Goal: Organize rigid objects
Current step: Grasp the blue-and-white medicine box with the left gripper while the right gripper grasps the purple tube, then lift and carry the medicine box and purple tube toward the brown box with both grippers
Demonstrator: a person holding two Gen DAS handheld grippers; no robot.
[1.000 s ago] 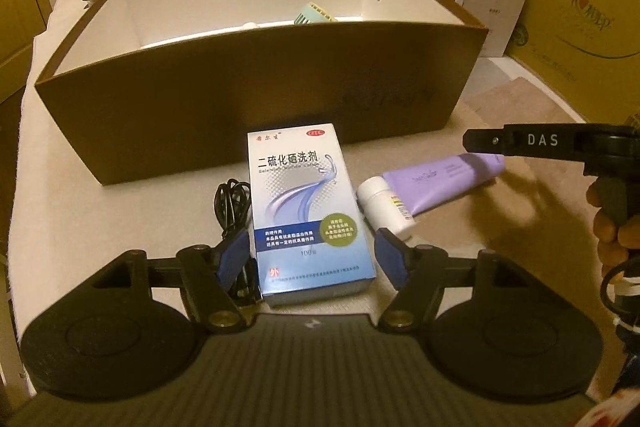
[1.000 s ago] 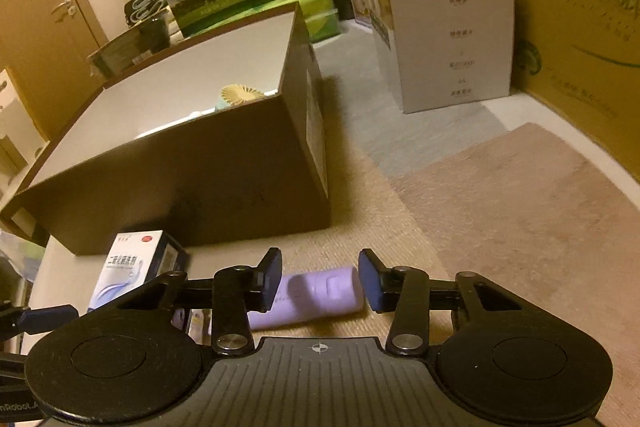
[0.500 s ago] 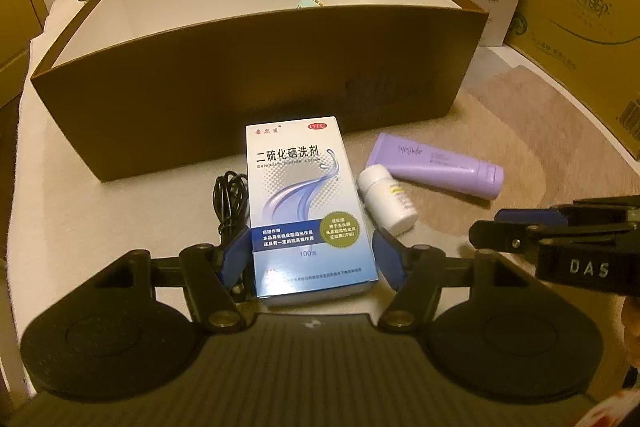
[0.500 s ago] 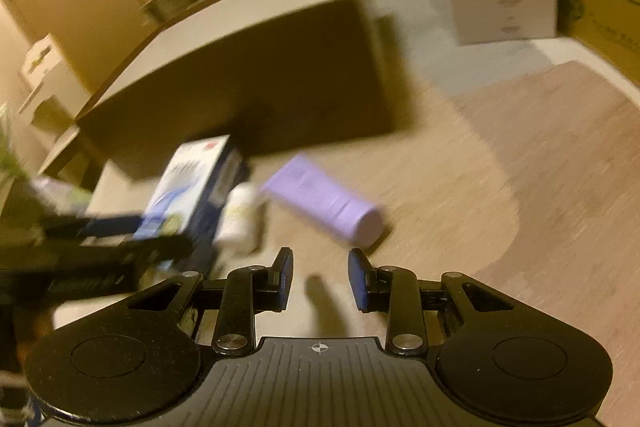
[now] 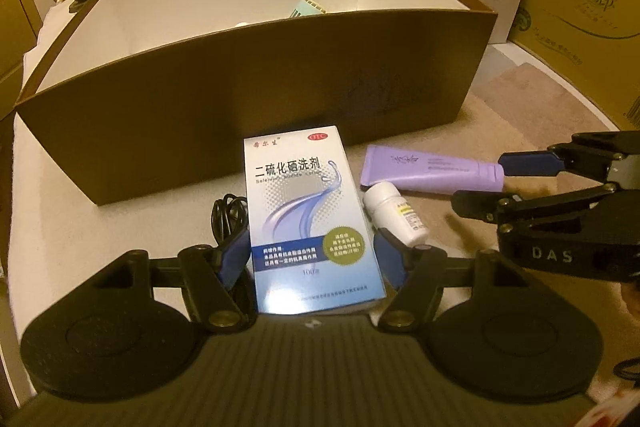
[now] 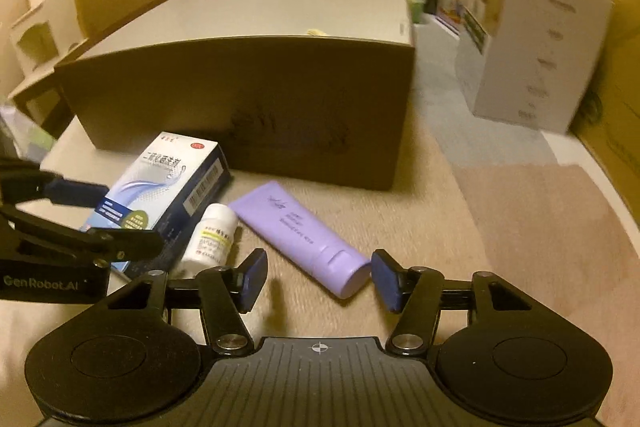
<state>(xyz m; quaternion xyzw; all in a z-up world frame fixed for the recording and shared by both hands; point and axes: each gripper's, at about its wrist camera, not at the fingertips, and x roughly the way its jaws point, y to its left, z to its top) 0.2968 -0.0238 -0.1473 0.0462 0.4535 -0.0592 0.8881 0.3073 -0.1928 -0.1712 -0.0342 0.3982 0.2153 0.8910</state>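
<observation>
Left wrist view: one blue medicine box point(image 5: 312, 215) lies between the wide left tongs point(image 5: 314, 261), pads not pressing; one white bottle point(image 5: 396, 213), one purple tube point(image 5: 432, 173), one brown box point(image 5: 256, 111), its contents mostly hidden.

Right wrist view: right tongs point(image 6: 320, 281) opening, the tube's cap end between them, untouched.

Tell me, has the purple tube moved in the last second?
Yes. The purple tube was angled up toward the right; now it slants the other way, crimped end nearer the brown box.

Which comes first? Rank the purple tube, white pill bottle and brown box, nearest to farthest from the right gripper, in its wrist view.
From the right gripper, jaws opening:
1. Purple tube, cap between the fingers, untouched.
2. White pill bottle, left of the tube.
3. Brown box, behind both.
</observation>
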